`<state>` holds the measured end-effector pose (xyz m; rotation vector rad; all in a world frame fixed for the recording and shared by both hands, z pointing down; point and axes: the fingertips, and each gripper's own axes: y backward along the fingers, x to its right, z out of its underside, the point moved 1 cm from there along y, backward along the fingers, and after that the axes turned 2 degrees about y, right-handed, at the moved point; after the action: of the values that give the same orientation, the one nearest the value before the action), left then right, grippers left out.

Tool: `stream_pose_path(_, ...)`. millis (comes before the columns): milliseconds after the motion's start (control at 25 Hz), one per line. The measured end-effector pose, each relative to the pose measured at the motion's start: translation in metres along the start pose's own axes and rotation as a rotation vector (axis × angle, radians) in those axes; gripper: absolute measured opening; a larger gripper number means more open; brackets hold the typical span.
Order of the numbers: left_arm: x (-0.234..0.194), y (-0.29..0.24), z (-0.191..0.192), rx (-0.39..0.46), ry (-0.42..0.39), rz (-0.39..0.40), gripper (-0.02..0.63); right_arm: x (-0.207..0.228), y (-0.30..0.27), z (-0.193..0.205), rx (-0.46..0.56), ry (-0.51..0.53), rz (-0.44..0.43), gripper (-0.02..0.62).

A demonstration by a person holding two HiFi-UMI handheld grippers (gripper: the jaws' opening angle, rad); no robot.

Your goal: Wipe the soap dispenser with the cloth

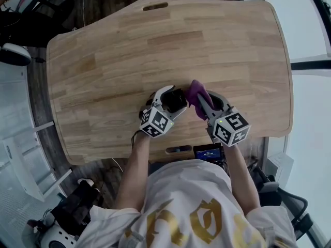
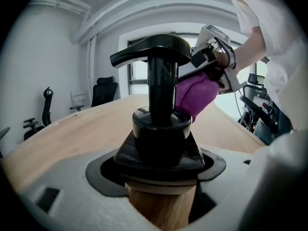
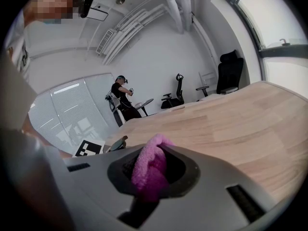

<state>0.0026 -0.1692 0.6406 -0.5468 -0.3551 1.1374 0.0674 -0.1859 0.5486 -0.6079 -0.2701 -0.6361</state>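
Seen from your head camera, you stand at the near edge of a pale wooden counter (image 1: 155,45) with rounded corners. Both grippers meet just in front of you, close to that edge.

Your left gripper (image 1: 171,97) has its jaws clamped on a soap dispenser (image 1: 177,101) with a black pump head and a round wooden body. In the left gripper view the white jaws close round the wooden body (image 2: 161,206) just under the black collar (image 2: 161,134). The dispenser stands upright between them, and its black spout (image 2: 144,49) points to that view's left.

Your right gripper (image 1: 205,100) pinches a bunched, fuzzy purple cloth (image 1: 195,92). In the right gripper view the cloth (image 3: 149,170) fills the gap between the grey jaws and bulges out above them.

The left gripper view shows the cloth (image 2: 195,93) against the right side of the pump's neck, its lower edge meeting the collar. The right gripper (image 2: 214,64) reaches in from the upper right. From above, the cloth sits just beside the dispenser's top, on its right.

In the right gripper view the square-patterned marker cube (image 3: 89,148) of the left gripper shows at the lower left. Across the room, another person (image 3: 120,95) stands near black office chairs (image 3: 228,71).
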Motion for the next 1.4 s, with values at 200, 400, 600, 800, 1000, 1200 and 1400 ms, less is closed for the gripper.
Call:
stream_pose_path(200,0.004,0.003,0.001,-0.008,0.006,0.031,0.373,0.001,0.006,-0.003,0.005,0.005,0.005,0.032)
stream_pose_path(400,0.001,0.001,-0.001,-0.015,0.049,0.068,0.371,0.004,0.01,-0.006,0.014,0.011,0.009,0.032)
stream_pose_path(600,-0.001,0.005,-0.005,-0.004,0.146,0.061,0.37,0.001,0.016,-0.01,0.032,0.011,0.009,0.032)
stream_pose_path(800,-0.007,0.013,-0.022,0.044,0.217,-0.002,0.37,0.001,0.023,-0.016,0.057,0.012,0.021,0.032)
stream_pose_path(1000,-0.009,0.031,-0.037,0.086,0.213,-0.063,0.37,-0.009,0.029,-0.021,0.08,0.025,0.018,0.032)
stream_pose_path(1200,-0.008,0.052,-0.058,0.098,0.172,-0.092,0.37,-0.025,0.036,-0.032,0.126,0.044,-0.008,0.032)
stream_pose_path(1400,0.0,0.074,-0.072,0.118,0.15,-0.104,0.37,-0.044,0.044,-0.041,0.169,0.069,-0.035,0.032)
